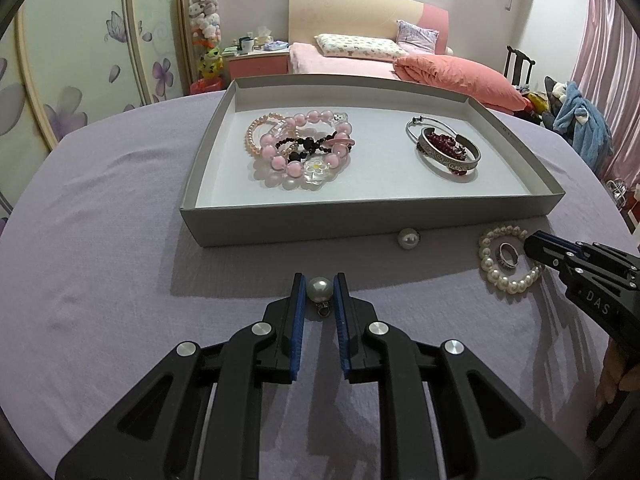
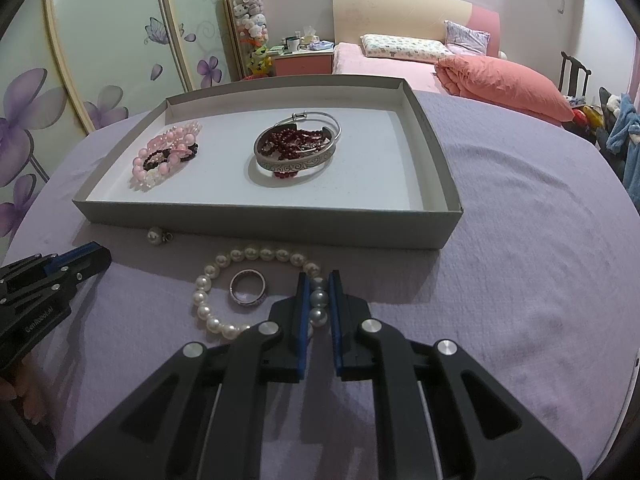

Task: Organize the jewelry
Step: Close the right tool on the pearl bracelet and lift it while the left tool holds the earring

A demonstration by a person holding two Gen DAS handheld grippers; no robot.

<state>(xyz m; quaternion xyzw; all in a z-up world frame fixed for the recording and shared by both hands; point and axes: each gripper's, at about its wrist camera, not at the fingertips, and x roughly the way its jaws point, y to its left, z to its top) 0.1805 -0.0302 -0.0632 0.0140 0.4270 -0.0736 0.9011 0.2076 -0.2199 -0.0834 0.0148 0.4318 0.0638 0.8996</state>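
Note:
My left gripper (image 1: 319, 290) is shut on a pearl pendant (image 1: 319, 289) with a small metal loop, low over the purple cloth. My right gripper (image 2: 319, 294) is closed around the right side of a white pearl bracelet (image 2: 224, 326), pinching its beads on the cloth. A silver ring (image 2: 248, 288) lies inside the bracelet loop. A second loose pearl (image 1: 408, 238) lies in front of the grey tray (image 1: 360, 220). In the tray are pink and black bead bracelets (image 1: 300, 144) on the left, and silver bangles with dark red beads (image 1: 446, 148) on the right.
The round table has a purple cloth (image 1: 100, 260). A bed with pink bedding (image 1: 452, 72) stands behind it, a wardrobe with flower prints (image 1: 60, 80) to the left, and a chair with clothes (image 1: 576, 112) to the right.

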